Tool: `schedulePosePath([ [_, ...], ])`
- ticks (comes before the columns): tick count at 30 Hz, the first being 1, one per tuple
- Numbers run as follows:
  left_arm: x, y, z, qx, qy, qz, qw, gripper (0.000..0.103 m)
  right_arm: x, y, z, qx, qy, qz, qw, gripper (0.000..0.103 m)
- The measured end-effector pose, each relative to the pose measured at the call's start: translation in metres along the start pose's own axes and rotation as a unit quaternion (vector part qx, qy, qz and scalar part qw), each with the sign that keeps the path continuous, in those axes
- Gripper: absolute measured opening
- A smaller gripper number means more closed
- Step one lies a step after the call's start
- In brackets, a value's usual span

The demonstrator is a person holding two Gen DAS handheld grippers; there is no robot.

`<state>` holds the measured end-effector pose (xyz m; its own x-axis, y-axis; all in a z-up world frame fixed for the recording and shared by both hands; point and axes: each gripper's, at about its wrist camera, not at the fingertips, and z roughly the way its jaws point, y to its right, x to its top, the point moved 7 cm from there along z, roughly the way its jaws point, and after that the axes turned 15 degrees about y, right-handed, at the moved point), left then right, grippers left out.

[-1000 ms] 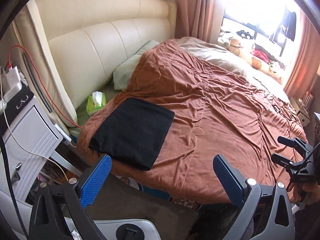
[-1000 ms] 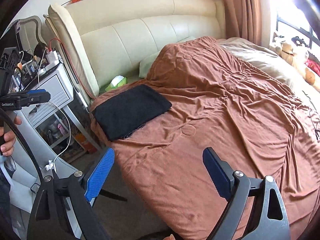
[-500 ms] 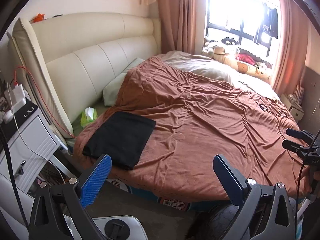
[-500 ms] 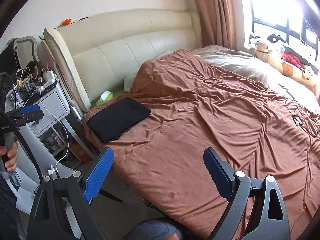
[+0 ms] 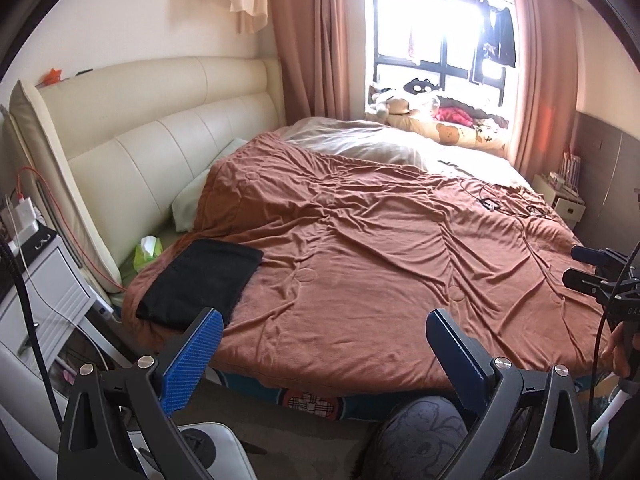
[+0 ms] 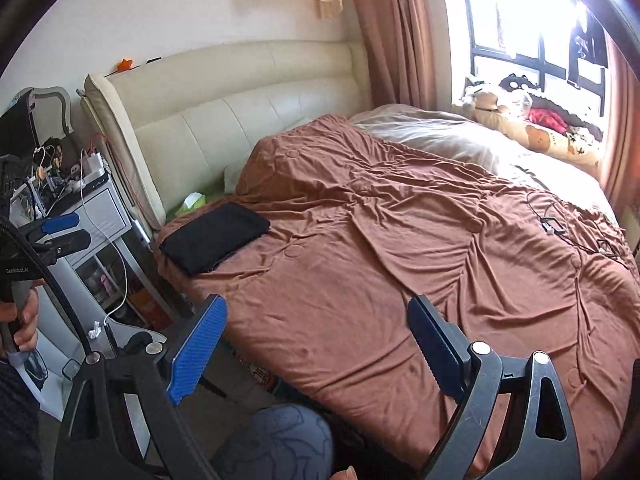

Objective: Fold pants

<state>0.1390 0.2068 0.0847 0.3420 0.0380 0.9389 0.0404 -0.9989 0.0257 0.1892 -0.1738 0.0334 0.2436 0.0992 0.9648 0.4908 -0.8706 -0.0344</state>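
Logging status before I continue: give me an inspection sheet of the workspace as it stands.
Surface: bed with wrinkled brown duvet.
Job's things: black pants folded into a flat rectangle at the duvet's corner near the headboard.
Clutter: green tissue pack beside the pants; small items on nightstand.
Grippers: left gripper and right gripper both open, holding nothing, clear of the bed.
Cables: black cables on duvet's far side; red cable by headboard.
Surroundings: window, curtains, stuffed toys.

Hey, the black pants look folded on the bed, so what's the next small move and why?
Probably just lower both and stop: the black pants lie as a flat folded rectangle on the brown duvet, while the left gripper and right gripper hang open, well short of them.
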Motion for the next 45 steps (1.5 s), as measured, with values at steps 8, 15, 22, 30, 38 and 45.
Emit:
schedulePosePath([
  [8,-0.024,0.050,-0.021,-0.015,0.022,0.016,0.9995,0.103,-0.020,0.020,-0.043,-0.005,0.005,0.009,1.000,0.091],
  [15,-0.040,0.078,-0.042,-0.026,0.044,0.015,0.9986,0.103,-0.043,0.035,-0.077,-0.024,0.011,0.020,0.999,0.091],
  [22,-0.057,0.100,-0.052,-0.038,0.063,0.004,0.9973,0.102,-0.060,0.035,-0.105,-0.042,0.029,0.021,0.998,0.091],
  [30,-0.080,0.110,-0.064,-0.032,0.090,-0.012,0.9953,0.102,-0.086,0.033,-0.128,-0.067,0.049,0.019,0.996,0.091],
  [38,-0.102,0.116,-0.065,-0.031,0.096,-0.026,0.9945,0.102,-0.114,0.033,-0.137,-0.082,0.066,0.026,0.994,0.091],
  [45,-0.116,0.121,-0.068,-0.020,0.117,-0.035,0.9922,0.102,-0.131,0.033,-0.142,-0.109,0.084,0.021,0.990,0.091],
])
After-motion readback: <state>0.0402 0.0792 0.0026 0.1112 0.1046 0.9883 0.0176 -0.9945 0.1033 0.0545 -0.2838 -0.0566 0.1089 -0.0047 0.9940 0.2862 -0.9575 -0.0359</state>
